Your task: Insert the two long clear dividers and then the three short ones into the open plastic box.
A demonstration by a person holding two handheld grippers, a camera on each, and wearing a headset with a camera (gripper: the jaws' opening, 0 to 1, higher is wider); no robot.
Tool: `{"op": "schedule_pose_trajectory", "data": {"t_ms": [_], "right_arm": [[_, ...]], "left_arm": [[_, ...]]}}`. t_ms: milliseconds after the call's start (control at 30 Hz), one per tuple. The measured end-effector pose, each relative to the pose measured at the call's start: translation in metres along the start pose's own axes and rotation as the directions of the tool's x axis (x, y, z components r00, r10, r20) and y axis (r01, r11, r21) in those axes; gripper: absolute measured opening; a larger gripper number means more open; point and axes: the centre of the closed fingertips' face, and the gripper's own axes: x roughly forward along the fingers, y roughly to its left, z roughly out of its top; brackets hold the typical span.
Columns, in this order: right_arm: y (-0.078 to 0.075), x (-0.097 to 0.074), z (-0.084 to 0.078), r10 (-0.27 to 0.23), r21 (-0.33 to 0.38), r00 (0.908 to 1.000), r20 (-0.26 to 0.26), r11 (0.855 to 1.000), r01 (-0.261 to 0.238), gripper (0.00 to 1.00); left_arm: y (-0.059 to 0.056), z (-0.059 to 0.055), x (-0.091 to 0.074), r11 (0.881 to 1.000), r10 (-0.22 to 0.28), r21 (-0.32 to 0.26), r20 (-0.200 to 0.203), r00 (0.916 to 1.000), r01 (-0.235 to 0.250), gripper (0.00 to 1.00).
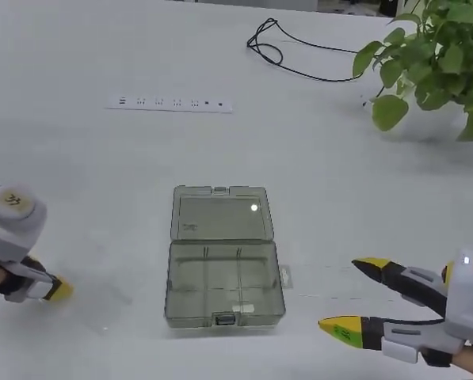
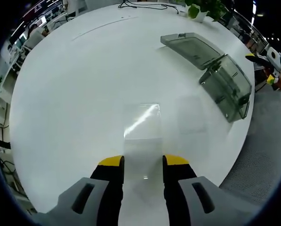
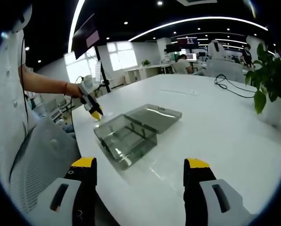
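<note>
White table [image 1: 101,174] takes up most of the head view. Smoky-grey plastic box [image 1: 190,309] sits at its middle, open, with its lid [image 1: 220,214] laid flat behind it. Faint lines cross the box's inside; cannot tell whether they are dividers. Leafy plant [image 1: 434,63] stands well behind and right of the box. Right gripper [image 1: 355,297] hovers just right of the box, jaws spread wide, holding nothing. Left gripper [image 2: 143,162] is left of the box, jaws a narrow gap apart. One clear divider [image 2: 141,121] lies flat on the table just ahead of its tips, a fainter one [image 2: 193,115] nearer the box; cannot tell if the tips touch any. More clear sheets [image 3: 164,173] lie against the box's right side. Power strip [image 1: 169,103] and black cable [image 1: 299,55] lie far behind the box.
</note>
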Motion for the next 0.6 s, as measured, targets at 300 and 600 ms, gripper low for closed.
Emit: {"op": "schedule_pose_trajectory", "data": {"t_ms": [300, 600], "right_arm": [[0.0014, 0.0025, 0.0013, 0.010, -0.008, 0.9999, -0.009, 1.000, -0.010, 0.75], [0.0029, 0.0040, 0.0043, 0.016, -0.015, 0.9998, -0.010, 1.000, -0.016, 0.75]], "left_arm": [[-0.0025, -0.0004, -0.0007, 0.999, -0.013, -0.031, 0.023, 0.9997, 0.013, 0.31], [-0.0094, -0.0029, -0.0037, 0.997, -0.035, -0.070, 0.059, 0.9977, 0.039, 0.30]]}}
